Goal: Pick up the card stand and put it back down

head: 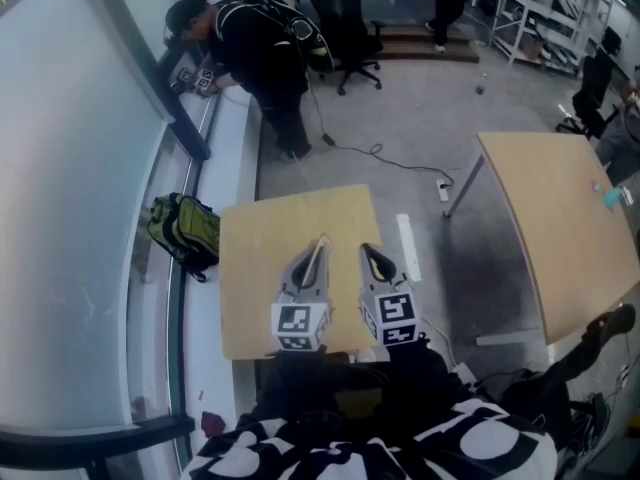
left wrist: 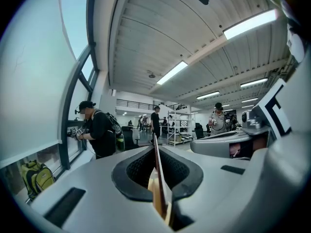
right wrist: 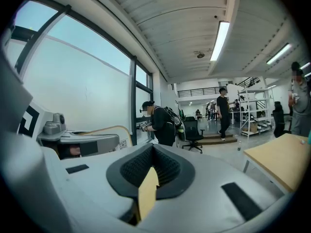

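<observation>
No card stand shows in any view. In the head view my left gripper (head: 321,244) and right gripper (head: 371,252) hang side by side over the near half of a small bare wooden table (head: 262,268), both pointing away from me. The left gripper (left wrist: 155,147) has its jaws pressed together, with a thin brown edge along their seam that I cannot identify. The right gripper (right wrist: 153,148) also has its jaws together, with nothing visibly held. Tan table surface shows through the gaps behind both sets of pads.
A green backpack (head: 186,230) lies left of the table by the window ledge. A second wooden table (head: 560,208) stands to the right. A person (head: 256,50) bends at the window ahead, near an office chair (head: 350,26). A cable and power strip (head: 443,190) cross the floor.
</observation>
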### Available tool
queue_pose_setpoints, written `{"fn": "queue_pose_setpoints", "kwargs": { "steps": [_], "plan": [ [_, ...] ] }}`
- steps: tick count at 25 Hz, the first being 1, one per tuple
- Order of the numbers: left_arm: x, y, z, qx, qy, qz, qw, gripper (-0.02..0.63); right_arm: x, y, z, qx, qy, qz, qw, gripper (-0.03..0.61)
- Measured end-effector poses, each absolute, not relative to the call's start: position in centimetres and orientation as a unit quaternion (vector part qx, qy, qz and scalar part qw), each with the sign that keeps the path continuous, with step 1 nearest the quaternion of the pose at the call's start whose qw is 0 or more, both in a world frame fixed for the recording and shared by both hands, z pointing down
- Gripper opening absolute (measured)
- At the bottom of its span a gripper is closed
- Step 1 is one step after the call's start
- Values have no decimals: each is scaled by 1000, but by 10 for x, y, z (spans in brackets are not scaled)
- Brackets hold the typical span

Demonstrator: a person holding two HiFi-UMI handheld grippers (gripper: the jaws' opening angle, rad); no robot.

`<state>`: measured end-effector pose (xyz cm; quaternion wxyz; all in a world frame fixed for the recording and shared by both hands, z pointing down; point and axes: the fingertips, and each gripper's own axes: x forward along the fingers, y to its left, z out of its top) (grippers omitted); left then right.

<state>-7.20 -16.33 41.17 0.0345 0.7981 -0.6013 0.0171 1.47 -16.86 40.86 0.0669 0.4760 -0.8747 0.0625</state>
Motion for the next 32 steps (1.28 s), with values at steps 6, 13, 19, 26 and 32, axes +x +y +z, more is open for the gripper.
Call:
{"fn": "queue_pose_setpoints", "kwargs": {
  "steps": [6,13,19,26,32],
  "plan": [
    [-45,-172,437,818,-571,27,66,20,50,-174,432,512,-851,90,81,21],
    [-14,-179,478,839,-532,48,104,20,74,-170,464,531,-832,122,106,21],
    [19,-197,513,856,-500,63,117,20,107,-185,494,552,-813,144,116,21],
    [32,-222,525,874,-467,59,119,20,117,-186,521,568,-795,169,129,21],
    [45,-266,532,878,-461,40,127,20,131,-204,536,579,-783,179,135,21]
  ]
}}
